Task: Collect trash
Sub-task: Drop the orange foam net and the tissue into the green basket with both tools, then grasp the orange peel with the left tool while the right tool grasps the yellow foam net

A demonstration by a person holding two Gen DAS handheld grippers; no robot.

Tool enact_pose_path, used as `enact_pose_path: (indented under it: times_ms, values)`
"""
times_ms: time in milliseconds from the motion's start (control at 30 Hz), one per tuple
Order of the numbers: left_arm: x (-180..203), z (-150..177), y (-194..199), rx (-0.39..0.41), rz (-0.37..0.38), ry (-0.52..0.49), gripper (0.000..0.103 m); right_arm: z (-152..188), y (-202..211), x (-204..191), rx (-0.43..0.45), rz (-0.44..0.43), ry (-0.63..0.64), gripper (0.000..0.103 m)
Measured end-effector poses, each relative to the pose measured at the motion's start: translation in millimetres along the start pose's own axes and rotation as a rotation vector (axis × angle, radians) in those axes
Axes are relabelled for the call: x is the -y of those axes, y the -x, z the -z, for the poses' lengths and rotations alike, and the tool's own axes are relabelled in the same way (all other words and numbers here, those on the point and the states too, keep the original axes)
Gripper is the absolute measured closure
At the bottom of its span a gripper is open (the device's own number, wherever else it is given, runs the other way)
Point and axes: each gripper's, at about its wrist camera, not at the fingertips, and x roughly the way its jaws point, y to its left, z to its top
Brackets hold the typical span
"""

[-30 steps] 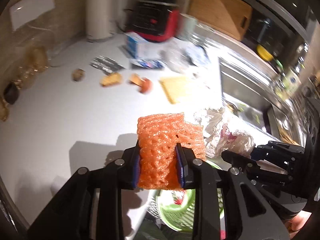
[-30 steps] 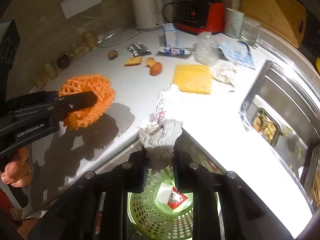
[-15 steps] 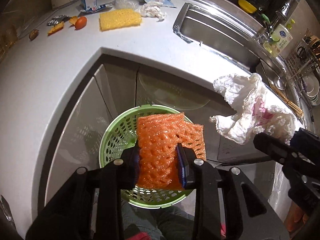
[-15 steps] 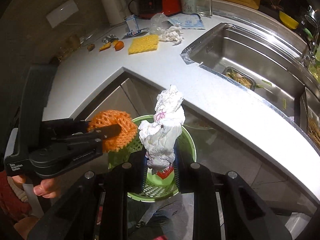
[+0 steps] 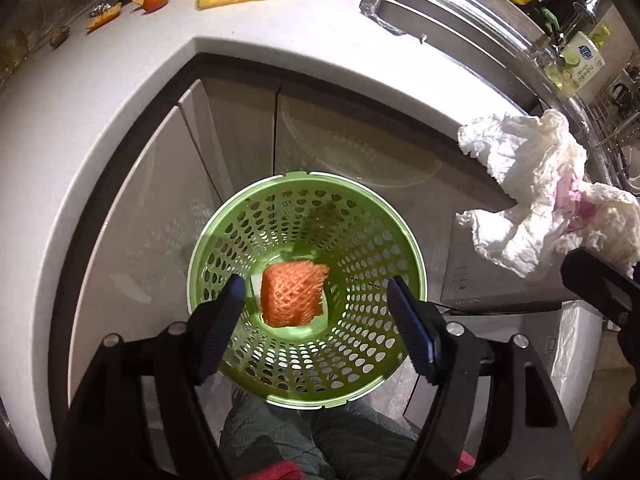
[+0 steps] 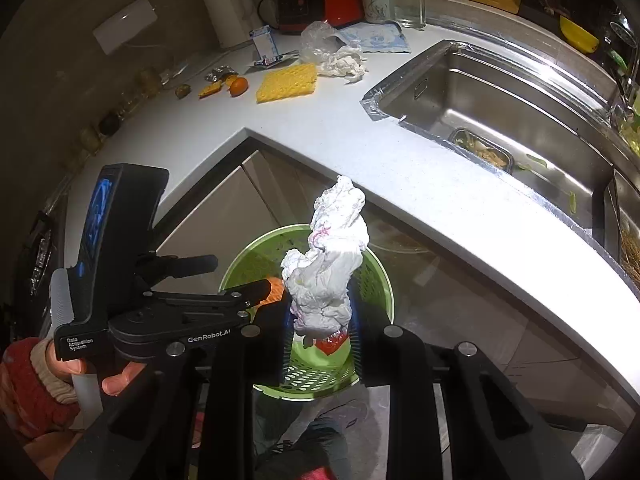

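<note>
Directly below both grippers, between the person's knees, sits one round green perforated plastic basket [image 5: 308, 288], already taking rubbish. Deep in its bottom, under the left gripper [image 5: 316, 320]: one orange foam-net fruit sleeve [image 5: 293, 298], blurred, lying on or dropping toward something white. Jaws of that gripper just swung wide, spread apart, nothing between the pads. Also in the basket, seen from the right wrist view: one red-and-white wrapper [image 6: 330, 345], part hidden.

Over the basket's mouth, pinched upright in the right gripper [image 6: 320, 336]: one crumpled white paper towel with pink stains [image 6: 328, 264], not yet let go; jaws pressed narrow onto its lower end. Judged next: release into the basket.

Far ahead of the grippers, well apart on the white counter [image 6: 304, 140], plenty left to collect, largest first:
- one yellow foam sheet [image 6: 287, 83]
- one blue-patterned flat wrapper [image 6: 374, 38]
- one clear crumpled plastic bag [image 6: 318, 38]
- one second crumpled white tissue [image 6: 344, 65]
- one small blue-and-white carton [image 6: 264, 46], with a flattened piece of similar packaging beside it
- one silver blister pack [image 6: 216, 74]
- one small orange fruit [image 6: 238, 86] and one piece of orange peel [image 6: 210, 89], perhaps more
- one brownish nut-like scrap [image 6: 183, 90]

Roughly a third done, by this reckoning: two or three items binned, one in hand, about nine waiting.
</note>
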Motion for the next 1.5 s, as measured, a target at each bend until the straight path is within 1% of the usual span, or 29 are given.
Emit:
enact_pose_path:
  times_ms: [133,167,200,300,433,500,533,567,633,733,967,1167,1300,1433,1500]
  values:
    - [2,-6,18,0.038,-0.007,0.006,0.025,-3,1,-3,0.004,-0.009,0.017,0.077]
    - [-1,-7,24,0.052,-0.009,0.007,0.022,-4,1,-4,0.005,-0.011,0.022,0.078]
    - [-2,-7,32,0.071,-0.017,0.008,0.019,-4,1,-5,0.005,-0.015,0.028,0.078]
    - [-7,-10,51,0.12,-0.059,0.013,0.014,-3,-3,-7,-0.005,-0.025,0.047,0.078]
    - [-17,-11,73,0.165,-0.078,0.048,0.012,1,-12,-10,-0.028,-0.044,0.065,0.076]
    - [-20,-10,81,0.183,-0.093,0.065,0.012,3,-17,-13,-0.043,-0.061,0.075,0.061]
    - [-22,-10,85,0.193,-0.103,0.073,0.011,3,-18,-15,-0.04,-0.06,0.078,0.043]
    - [-23,-9,87,0.198,-0.108,0.081,0.01,4,-18,-16,-0.032,-0.055,0.082,0.033]
    - [-26,-7,92,0.205,-0.12,0.095,0.009,3,-16,-18,-0.023,-0.059,0.092,0.032]
    - [-28,-4,98,0.215,-0.132,0.109,0.008,1,-11,-19,-0.007,-0.057,0.102,0.021]
    - [-25,1,114,0.252,-0.155,0.119,0.008,-6,6,-9,0.032,-0.048,0.083,0.01]
    - [-34,-2,130,0.282,-0.167,0.145,0.008,-15,17,-6,0.062,-0.047,0.077,0.004]
    - [-49,-11,137,0.304,-0.171,0.166,0.008,-26,15,-8,0.073,-0.054,0.076,0.003]
    - [-72,-27,136,0.316,-0.157,0.195,0.008,-42,6,-12,0.08,-0.047,0.077,0.002]
    - [-84,-37,134,0.32,-0.166,0.207,0.008,-54,0,-13,0.08,-0.053,0.069,0.002]
